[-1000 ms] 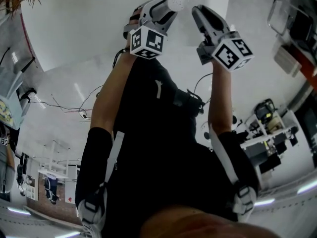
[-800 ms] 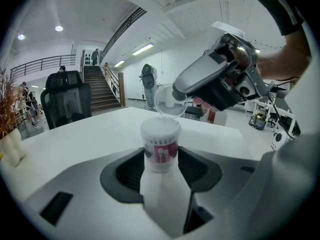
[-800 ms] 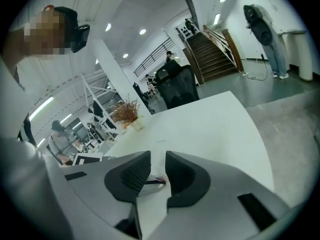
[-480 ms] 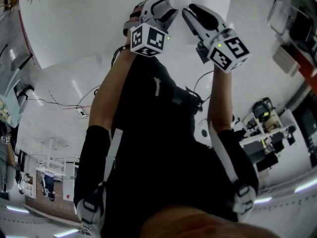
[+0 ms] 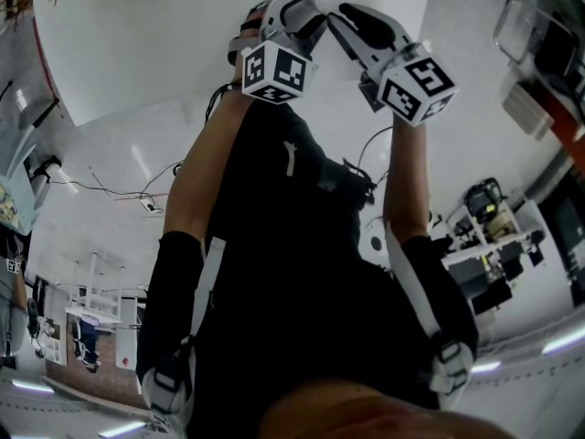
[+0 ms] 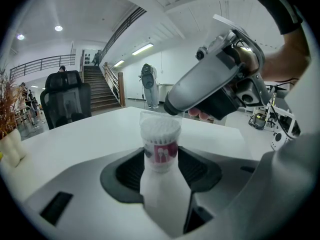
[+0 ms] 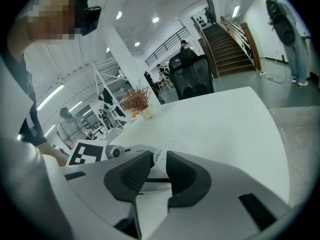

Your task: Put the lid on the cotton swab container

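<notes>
Clear plastic cotton swab container (image 6: pixel 160 146), white tips up, clamped upright between wide left gripper (image 6: pixel 161 165) jaws; transparent round lid (image 7: pixel 159 160) pinched in narrow right gripper (image 7: pixel 157 167) jaws at container's top.

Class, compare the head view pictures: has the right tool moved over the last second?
Yes. The right tool has shifted left, away from the bench at the right and closer to the left tool.

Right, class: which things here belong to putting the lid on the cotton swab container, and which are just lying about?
Job in hand:
cotton swab container, held in the left gripper
clear lid, in the right gripper

Lying about:
vase of dried stems
black chair
</notes>
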`<action>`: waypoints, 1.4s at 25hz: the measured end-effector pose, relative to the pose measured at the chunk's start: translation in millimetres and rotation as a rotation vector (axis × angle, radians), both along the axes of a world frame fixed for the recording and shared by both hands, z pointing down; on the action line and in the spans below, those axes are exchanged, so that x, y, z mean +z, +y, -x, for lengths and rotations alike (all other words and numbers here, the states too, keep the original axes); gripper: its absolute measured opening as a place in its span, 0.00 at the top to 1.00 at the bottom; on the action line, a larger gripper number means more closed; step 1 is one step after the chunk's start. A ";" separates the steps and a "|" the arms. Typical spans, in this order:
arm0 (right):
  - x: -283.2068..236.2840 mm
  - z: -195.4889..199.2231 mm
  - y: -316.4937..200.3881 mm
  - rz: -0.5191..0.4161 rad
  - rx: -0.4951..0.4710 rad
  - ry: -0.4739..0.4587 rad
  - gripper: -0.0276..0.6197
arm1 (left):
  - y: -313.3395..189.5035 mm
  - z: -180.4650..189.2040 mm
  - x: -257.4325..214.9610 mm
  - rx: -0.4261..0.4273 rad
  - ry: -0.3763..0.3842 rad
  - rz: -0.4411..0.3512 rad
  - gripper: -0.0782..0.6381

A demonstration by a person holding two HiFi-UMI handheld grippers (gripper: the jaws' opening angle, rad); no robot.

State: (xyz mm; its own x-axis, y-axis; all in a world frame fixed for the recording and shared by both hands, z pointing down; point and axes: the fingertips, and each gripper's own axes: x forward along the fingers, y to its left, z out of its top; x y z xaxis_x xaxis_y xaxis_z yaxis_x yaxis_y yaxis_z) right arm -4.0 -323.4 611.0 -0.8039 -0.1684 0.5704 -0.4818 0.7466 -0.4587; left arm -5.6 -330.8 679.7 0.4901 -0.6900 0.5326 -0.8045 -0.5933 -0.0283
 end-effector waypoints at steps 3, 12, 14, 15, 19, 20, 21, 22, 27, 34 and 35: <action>2.4 1.2 1.0 -0.013 -0.008 0.018 0.83 | 0.3 -0.2 0.3 0.004 0.000 0.002 0.60; 6.2 2.8 2.7 -0.129 -0.076 0.123 0.83 | 0.5 0.0 0.6 0.011 0.000 0.006 0.60; 7.0 3.7 3.3 -0.134 -0.091 0.131 0.84 | 0.4 0.2 0.7 0.013 0.002 0.008 0.60; 8.1 4.7 3.7 -0.135 -0.099 0.136 0.84 | 0.4 0.5 1.0 0.013 0.002 0.008 0.60; 11.3 6.0 3.4 -0.144 -0.110 0.158 0.84 | 0.3 0.6 1.0 0.013 0.001 0.009 0.60; 11.1 4.8 3.0 -0.137 -0.106 0.155 0.84 | 0.1 -0.1 0.5 0.014 0.001 0.009 0.60; 10.8 3.7 2.7 -0.129 -0.099 0.151 0.84 | -0.1 -0.8 0.0 0.015 0.002 0.009 0.60; 10.5 3.2 2.5 -0.123 -0.095 0.150 0.84 | -0.1 -1.3 -0.3 0.015 0.002 0.009 0.60; 11.7 5.8 3.0 -0.153 -0.109 0.190 0.84 | -0.2 -1.2 -0.6 0.018 0.002 0.007 0.60; 14.7 6.3 3.6 -0.144 -0.098 0.210 0.85 | 0.3 -0.4 1.4 0.017 0.009 0.017 0.60; 15.1 6.4 3.8 -0.146 -0.103 0.212 0.85 | 0.2 -0.2 1.7 0.016 0.009 0.017 0.60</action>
